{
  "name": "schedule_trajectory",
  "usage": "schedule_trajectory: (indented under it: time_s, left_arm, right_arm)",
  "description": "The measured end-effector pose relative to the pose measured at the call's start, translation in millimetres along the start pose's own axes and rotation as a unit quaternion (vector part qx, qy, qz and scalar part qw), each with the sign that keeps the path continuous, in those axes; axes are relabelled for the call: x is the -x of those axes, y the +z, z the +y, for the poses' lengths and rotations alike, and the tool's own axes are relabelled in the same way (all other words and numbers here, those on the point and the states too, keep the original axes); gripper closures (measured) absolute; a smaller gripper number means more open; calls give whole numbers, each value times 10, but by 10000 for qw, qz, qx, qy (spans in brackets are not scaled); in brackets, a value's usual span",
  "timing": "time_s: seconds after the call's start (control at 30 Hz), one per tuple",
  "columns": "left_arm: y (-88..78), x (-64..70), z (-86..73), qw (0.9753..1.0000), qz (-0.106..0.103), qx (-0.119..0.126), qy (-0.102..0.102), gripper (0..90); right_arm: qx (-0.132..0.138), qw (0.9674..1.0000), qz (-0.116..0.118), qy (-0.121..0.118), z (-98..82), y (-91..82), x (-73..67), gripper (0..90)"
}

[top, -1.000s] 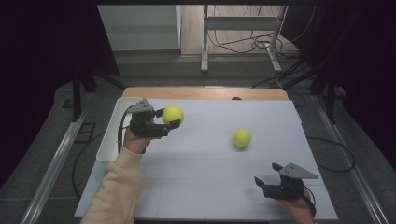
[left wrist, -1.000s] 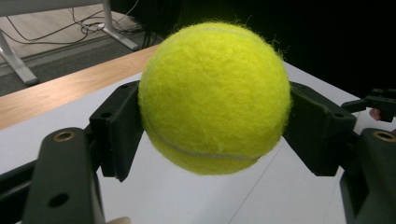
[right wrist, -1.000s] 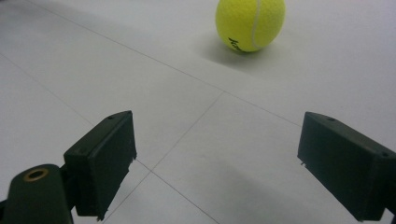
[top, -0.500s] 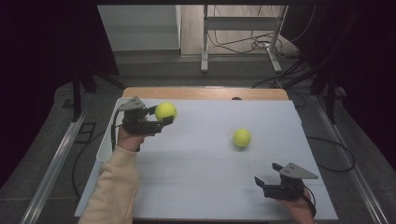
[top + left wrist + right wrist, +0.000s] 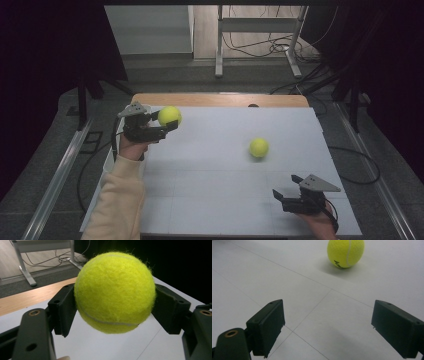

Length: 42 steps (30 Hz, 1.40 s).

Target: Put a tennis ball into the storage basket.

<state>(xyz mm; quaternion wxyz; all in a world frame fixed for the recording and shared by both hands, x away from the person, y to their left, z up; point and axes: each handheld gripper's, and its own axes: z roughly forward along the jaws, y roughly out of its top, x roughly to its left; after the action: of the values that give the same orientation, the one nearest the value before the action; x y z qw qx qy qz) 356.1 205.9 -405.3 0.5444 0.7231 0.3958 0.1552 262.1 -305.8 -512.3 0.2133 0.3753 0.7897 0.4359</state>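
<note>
Near right: right hand-held gripper (image 5: 287, 196) low over the surface (image 5: 210, 200), jaws spread wide, nothing between them. In the right gripper view the pads (image 5: 268, 325) stand well apart, pointed toward the loose ball (image 5: 345, 252) lying ahead on the white sheet.

Middle right: loose ball (image 5: 259, 147) resting on the surface, touching neither gripper, well apart from the right one. Faint shadow under it; looks settled.

Far left: left hand-held gripper (image 5: 162, 125) raised near the far left corner of the surface, clenched on the held ball (image 5: 169, 115). The left gripper view confirms it: both pads (image 5: 63, 307) pressed against opposite sides of the held ball (image 5: 115, 291), which sits clear of the surface with the white sheet visible below it. Grip looks centred, no sign of slipping. Sleeve (image 5: 117, 205) runs in from the near edge along the left side.

Progress, as judged: one ball picked up and in the air, its set-down spot not evident. Second ball untouched. The right gripper seems ready for it but has not closed the gap. Roughly the first pick is done; placing it and dealing with the loose ball remain.
</note>
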Motion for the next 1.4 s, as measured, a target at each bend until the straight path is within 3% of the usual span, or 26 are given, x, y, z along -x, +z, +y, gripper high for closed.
schedule_trajectory:
  time_s: [0.5,0.67,1.4]
  left_arm:
    - [-88,-149,-30,9995,270,56,-154,262]
    - [-85,-175,-45,9988,471,-41,-99,262]
    - [-209,-317,-61,9968,737,94,-305,263]
  right_arm:
    - [0,10000,7,-6,0,3,0,119]
    - [-3,10000,7,-6,-1,3,1,119]
    - [-14,10000,-13,39,-8,5,12,119]
